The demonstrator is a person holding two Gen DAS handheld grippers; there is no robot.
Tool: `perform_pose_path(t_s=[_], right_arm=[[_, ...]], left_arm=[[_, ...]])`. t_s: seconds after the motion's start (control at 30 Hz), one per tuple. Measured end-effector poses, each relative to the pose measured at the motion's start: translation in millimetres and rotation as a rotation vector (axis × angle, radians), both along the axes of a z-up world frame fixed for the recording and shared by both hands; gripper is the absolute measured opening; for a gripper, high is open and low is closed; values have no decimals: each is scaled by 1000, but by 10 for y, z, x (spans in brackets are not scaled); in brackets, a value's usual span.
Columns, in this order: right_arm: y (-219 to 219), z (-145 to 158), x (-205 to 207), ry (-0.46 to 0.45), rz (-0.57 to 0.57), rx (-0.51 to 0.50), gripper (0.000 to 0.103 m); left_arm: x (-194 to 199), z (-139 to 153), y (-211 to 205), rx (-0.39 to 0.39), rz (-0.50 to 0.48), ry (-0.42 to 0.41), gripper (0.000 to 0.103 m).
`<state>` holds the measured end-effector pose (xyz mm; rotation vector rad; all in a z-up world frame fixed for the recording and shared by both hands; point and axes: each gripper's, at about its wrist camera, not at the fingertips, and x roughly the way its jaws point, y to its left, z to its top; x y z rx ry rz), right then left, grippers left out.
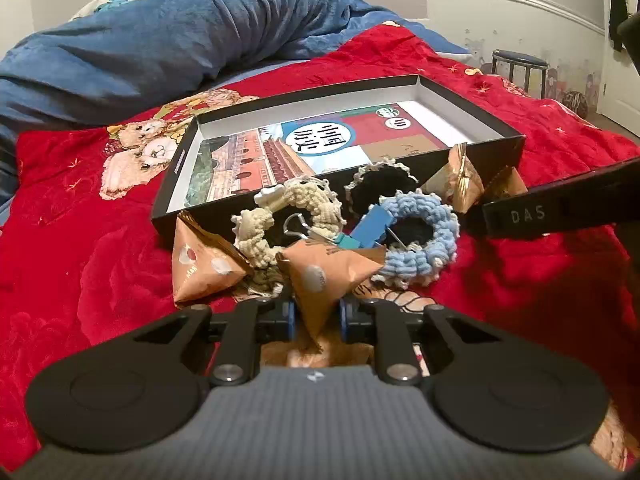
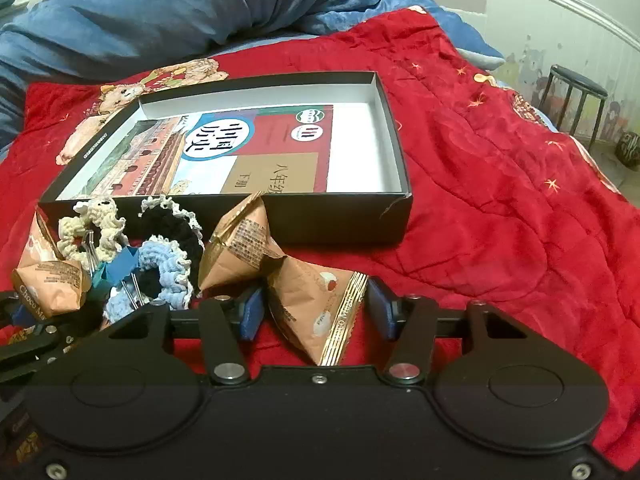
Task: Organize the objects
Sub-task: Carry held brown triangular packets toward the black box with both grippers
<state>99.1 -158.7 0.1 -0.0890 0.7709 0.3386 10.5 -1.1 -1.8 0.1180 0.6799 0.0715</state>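
Observation:
A black box [image 1: 280, 208] [image 2: 320, 216] with a book [image 1: 304, 144] [image 2: 256, 148] inside lies on the red bedspread. In front of it lies a pile: tan snack packets, cream [image 1: 288, 208], black [image 1: 380, 184] and blue [image 1: 424, 236] crocheted scrunchies, and binder clips [image 1: 368, 232]. My left gripper [image 1: 317, 316] is shut on a tan snack packet [image 1: 324, 276]. My right gripper [image 2: 316, 312] is open around another tan packet [image 2: 320, 312], its pads apart from it. A third packet [image 2: 240, 240] stands just beyond.
A rumpled blue blanket [image 1: 168, 36] [image 2: 160, 12] lies behind the box. A dark stool [image 2: 576, 96] stands off the bed at the right. The right gripper's body [image 1: 560, 208] shows in the left wrist view. A further packet [image 1: 200, 264] lies at the pile's left.

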Motion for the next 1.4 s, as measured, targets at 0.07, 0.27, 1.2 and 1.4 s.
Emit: perform_pose_path(t_s=[0.07,0.27,1.2,1.4], right_arm=[[-1,9,-20,-5,3,-4,47],[-59,71,-120,-8,11,-10,35],[225,969,-265,-113,138,121,35],[586,1400,83,-86,162,121,35]], left_arm=[[-10,10,-6,1,-1,7,22],[-149,80,-39,-19,-25,13,22],[-170,855,328,13,34,-345,22],[239,1330,747,5,65,-356,22]])
